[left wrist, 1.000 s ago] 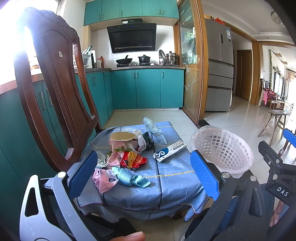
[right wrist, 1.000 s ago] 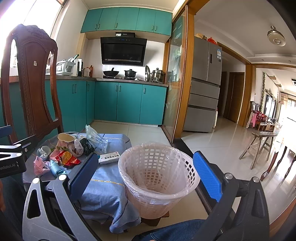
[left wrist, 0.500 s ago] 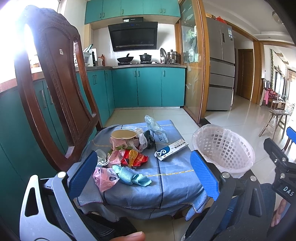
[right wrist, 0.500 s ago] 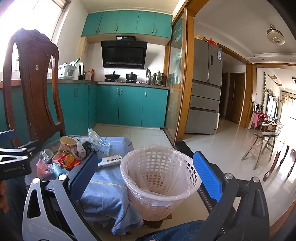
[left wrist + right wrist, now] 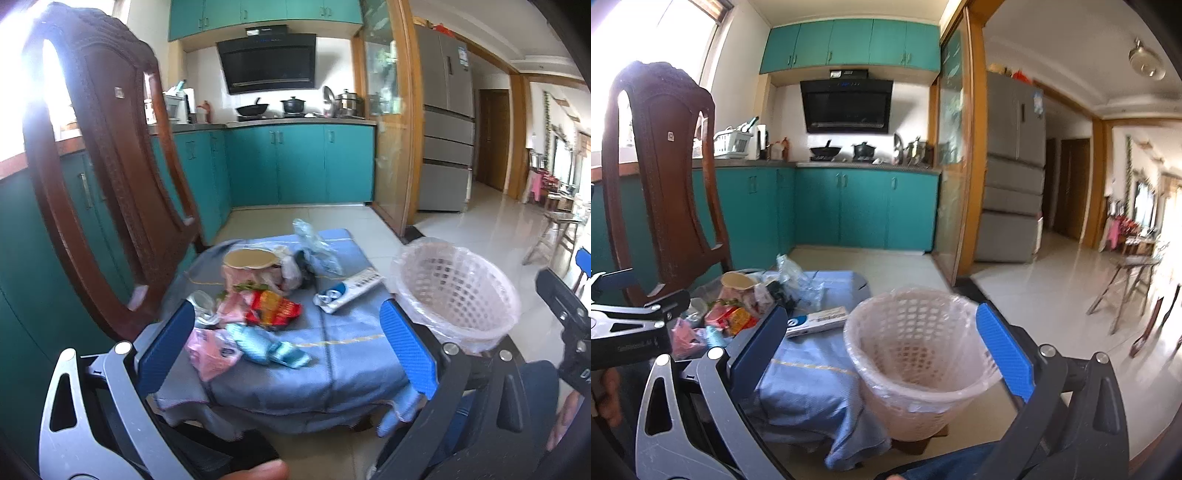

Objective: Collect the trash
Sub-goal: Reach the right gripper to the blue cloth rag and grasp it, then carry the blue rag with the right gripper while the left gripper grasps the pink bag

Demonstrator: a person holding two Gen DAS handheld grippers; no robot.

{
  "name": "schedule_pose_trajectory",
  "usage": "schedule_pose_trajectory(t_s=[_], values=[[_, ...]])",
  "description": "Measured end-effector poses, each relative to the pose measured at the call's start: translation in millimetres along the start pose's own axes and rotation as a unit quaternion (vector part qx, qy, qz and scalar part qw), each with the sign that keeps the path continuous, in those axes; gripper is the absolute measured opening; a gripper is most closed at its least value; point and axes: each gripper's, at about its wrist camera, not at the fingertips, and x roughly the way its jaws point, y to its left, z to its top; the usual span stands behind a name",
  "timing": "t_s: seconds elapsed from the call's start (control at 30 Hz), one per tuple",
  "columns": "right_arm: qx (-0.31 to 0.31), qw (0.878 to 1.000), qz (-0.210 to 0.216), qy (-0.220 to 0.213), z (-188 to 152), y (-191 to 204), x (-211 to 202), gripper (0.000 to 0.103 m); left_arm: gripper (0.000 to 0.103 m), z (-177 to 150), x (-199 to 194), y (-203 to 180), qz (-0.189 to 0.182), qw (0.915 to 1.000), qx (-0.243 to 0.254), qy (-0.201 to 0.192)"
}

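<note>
A pile of trash lies on a low table under a blue cloth (image 5: 343, 354): a paper cup (image 5: 248, 263), a red snack wrapper (image 5: 273, 307), a pink wrapper (image 5: 210, 350), a teal wrapper (image 5: 266, 347), a clear plastic bag (image 5: 314, 247) and a white-blue box (image 5: 349, 290). A pink lined waste basket (image 5: 458, 291) stands at the table's right; it also shows in the right wrist view (image 5: 916, 350). My left gripper (image 5: 284, 350) is open and empty, short of the pile. My right gripper (image 5: 882, 350) is open and empty, before the basket.
A dark wooden chair (image 5: 107, 166) stands at the left, close to the table. Teal kitchen cabinets (image 5: 295, 162) run behind. A grey fridge (image 5: 447, 122) and a glass door frame (image 5: 388, 129) are at the right. A wooden stool (image 5: 1126, 288) stands on the tiled floor.
Both grippers have tilted down and moved slightly forward, so the table and basket sit higher and nearer in view. Both stay open and empty.
</note>
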Motion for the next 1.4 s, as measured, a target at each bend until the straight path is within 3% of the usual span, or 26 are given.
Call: schedule_pose_trajectory(t_s=[0.13,0.27,0.33,0.43,0.57,0.73,0.77,0.87,0.9,1.13,1.27,1.4], values=[[0.001,0.996,0.054,0.073,-7,5,37,0.100,0.100,1,16,36,0.037,0.9988,-0.031,0.006],[-0.024,0.982,0.127,0.136,-26,31,79,0.099,0.100,-2,28,70,0.074,0.9955,-0.055,0.023],[-0.022,0.970,0.179,0.162,-35,50,103,0.088,0.099,-5,32,84,0.087,0.9934,-0.068,0.030],[-0.038,0.960,0.205,0.188,-43,84,132,0.076,0.093,-8,39,100,0.103,0.9907,-0.079,0.041],[-0.103,0.931,0.271,0.220,-50,145,169,0.075,0.080,-11,42,113,0.120,0.9882,-0.080,0.050],[-0.180,0.898,0.316,0.248,-63,206,206,0.075,0.079,-13,44,127,0.139,0.9841,-0.093,0.059],[-0.190,0.892,0.324,0.252,-66,215,212,0.071,0.079,-14,45,129,0.140,0.9836,-0.094,0.063],[-0.199,0.878,0.339,0.274,-73,229,225,0.033,0.079,-20,54,130,0.130,0.9832,-0.098,0.082],[-0.183,0.870,0.361,0.282,-73,227,228,0.030,0.079,-23,59,128,0.120,0.9832,-0.101,0.094],[-0.160,0.872,0.366,0.284,-70,198,230,0.025,0.079,-56,127,101,0.054,0.9730,-0.097,0.202],[-0.171,0.877,0.359,0.271,-64,180,217,0.025,0.080,-67,151,86,0.036,0.9706,-0.082,0.223],[-0.157,0.878,0.365,0.267,-59,171,212,0.025,0.084,-71,166,81,0.015,0.9692,-0.098,0.225]])
